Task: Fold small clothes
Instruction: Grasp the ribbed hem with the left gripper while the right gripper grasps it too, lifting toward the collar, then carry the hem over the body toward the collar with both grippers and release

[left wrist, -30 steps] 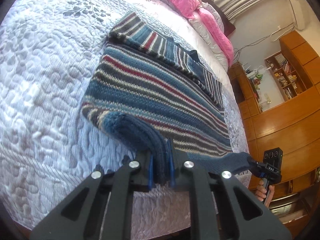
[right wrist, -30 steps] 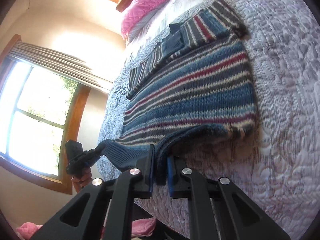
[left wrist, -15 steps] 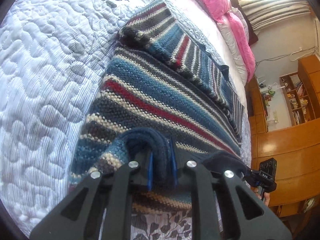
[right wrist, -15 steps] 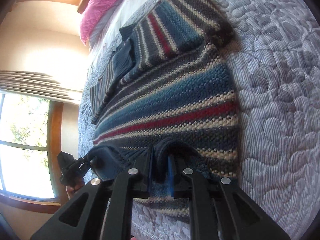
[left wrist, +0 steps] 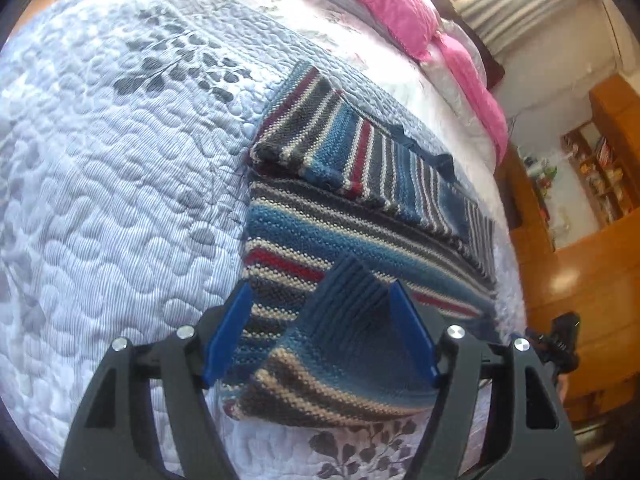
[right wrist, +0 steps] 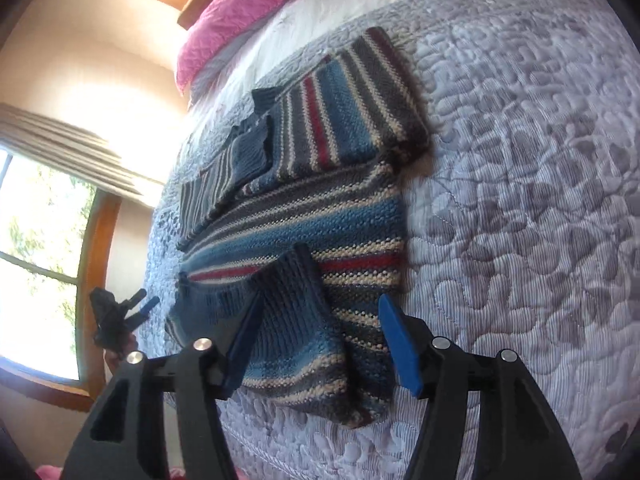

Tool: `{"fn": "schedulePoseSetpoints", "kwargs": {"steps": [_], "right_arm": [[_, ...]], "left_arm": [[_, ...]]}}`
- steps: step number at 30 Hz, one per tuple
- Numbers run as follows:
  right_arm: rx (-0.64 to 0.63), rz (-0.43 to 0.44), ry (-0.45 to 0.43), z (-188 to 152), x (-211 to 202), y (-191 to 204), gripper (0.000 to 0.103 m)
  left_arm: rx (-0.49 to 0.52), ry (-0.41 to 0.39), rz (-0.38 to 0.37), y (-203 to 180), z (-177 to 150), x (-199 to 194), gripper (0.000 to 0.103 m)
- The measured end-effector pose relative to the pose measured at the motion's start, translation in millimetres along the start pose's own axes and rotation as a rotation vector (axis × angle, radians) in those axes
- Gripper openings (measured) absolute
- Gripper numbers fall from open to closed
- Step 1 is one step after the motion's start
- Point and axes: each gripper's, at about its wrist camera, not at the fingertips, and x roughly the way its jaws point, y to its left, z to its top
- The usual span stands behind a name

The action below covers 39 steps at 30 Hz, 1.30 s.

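With both the left gripper point(left wrist: 320, 336) and right gripper point(right wrist: 320, 338) spread wide over the striped sweater point(left wrist: 360, 236) on the quilted bed point(left wrist: 120, 160), its loosely folded hem point(right wrist: 296, 320) could spring back if snagged

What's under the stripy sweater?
The stripy sweater lies on a pale quilted bedspread, which shows all around it. Its dark blue hem is folded up onto its body. The bedspread directly beneath is covered, so anything else there is hidden.
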Motion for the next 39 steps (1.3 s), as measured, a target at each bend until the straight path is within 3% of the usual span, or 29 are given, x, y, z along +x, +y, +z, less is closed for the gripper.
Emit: {"fn": "schedulePoseSetpoints", "kwargs": {"steps": [6,16,21,26,28,30,31,32,33,35,39], "right_arm": [[-0.175,-0.084,0.057,2,19,38,0.069],[-0.238,-0.094,0.115,12,54,45,0.071],[-0.282,-0.11,0.159,20,71,48,0.076],[-0.317,-0.117,0.202,20,90,53,0.076],[-0.351,-0.141,0.215,17,97,59,0.073],[-0.401,-0.2,0.226,13,104,65,0.051],[-0.424,-0.218,0.227,11,105,67,0.048],[-0.435,-0.219,0.22,10,105,68,0.043],[-0.44,-0.216,0.214,9,104,70,0.027],[-0.428,-0.194,0.205,10,99,68,0.011],[-0.404,-0.159,0.174,9,86,64,0.01]], "left_arm": [[0.198,0.114,0.004,-31,5,43,0.071],[0.25,0.228,0.004,-29,8,90,0.072],[0.285,0.227,-0.019,-30,3,94,0.072],[0.325,0.227,-0.022,-39,-3,93,0.058],[0.349,0.224,0.004,-43,-6,94,0.05],[0.366,0.22,0.02,-44,-7,93,0.046],[0.366,0.216,0.024,-44,-8,92,0.041],[0.361,0.213,0.021,-44,-7,91,0.038],[0.356,0.21,0.01,-43,-8,89,0.03],[0.348,0.201,0.005,-44,-9,87,0.026],[0.356,0.179,-0.002,-49,-12,79,0.013]]}}
